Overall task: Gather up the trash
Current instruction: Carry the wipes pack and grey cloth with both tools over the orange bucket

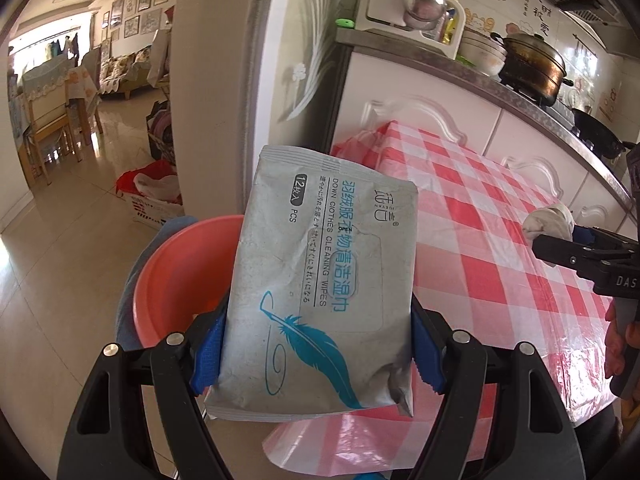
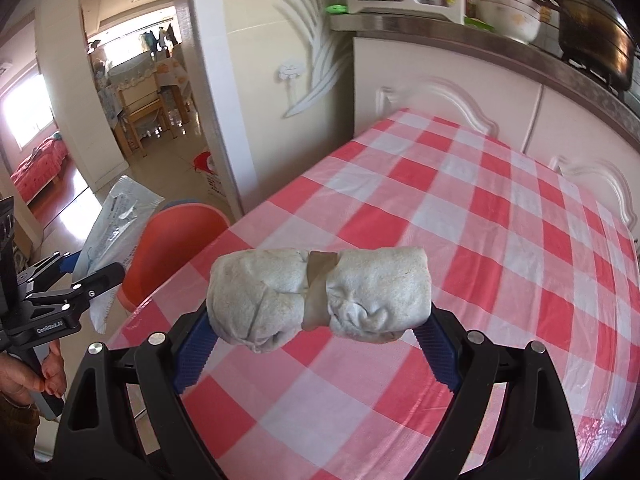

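My left gripper (image 1: 316, 352) is shut on a grey wet-wipes packet (image 1: 320, 280) with a blue feather print, held upright above the rim of an orange basin (image 1: 176, 272) beside the table. My right gripper (image 2: 316, 340) is shut on a rolled, taped grey-white wad (image 2: 320, 292), held above the red-and-white checked tablecloth (image 2: 460, 220). In the left wrist view the right gripper (image 1: 560, 248) shows at the right edge with the wad (image 1: 548, 220). In the right wrist view the left gripper (image 2: 92, 276) with the packet (image 2: 116, 232) shows at the left, by the basin (image 2: 176, 240).
White kitchen cabinets (image 1: 440, 128) run behind the table, with a pot (image 1: 532, 68) and a rack on the counter. A white pillar (image 1: 216, 80) stands past the basin. A basket with red and white items (image 1: 152, 196) sits on the tiled floor.
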### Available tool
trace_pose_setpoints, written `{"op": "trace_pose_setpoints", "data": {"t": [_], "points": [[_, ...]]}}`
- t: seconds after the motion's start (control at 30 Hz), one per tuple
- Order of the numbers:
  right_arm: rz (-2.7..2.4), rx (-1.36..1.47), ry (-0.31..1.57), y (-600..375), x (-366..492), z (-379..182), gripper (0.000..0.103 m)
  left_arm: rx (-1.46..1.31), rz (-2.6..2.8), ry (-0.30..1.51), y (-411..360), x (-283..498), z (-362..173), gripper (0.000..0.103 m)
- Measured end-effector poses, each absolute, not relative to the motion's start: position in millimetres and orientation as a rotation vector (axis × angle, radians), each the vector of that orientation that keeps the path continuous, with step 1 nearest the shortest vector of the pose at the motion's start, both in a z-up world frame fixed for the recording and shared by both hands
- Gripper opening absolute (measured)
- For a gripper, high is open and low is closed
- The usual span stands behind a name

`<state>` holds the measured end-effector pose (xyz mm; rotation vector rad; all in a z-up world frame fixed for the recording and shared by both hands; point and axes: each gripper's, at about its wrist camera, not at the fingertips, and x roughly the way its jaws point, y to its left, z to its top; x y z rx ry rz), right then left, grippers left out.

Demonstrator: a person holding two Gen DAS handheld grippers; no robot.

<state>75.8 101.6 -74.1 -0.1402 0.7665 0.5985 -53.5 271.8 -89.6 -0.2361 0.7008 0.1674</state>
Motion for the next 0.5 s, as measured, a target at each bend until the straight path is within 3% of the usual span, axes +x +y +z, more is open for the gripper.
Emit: {"op": "trace_pose_setpoints", "data": {"t": [0.5], "points": [[0.765,-0.284,0.722,199,70,-56,0.088,-0.319,0.258,0.705,330,-56,-108,0.076]]}}
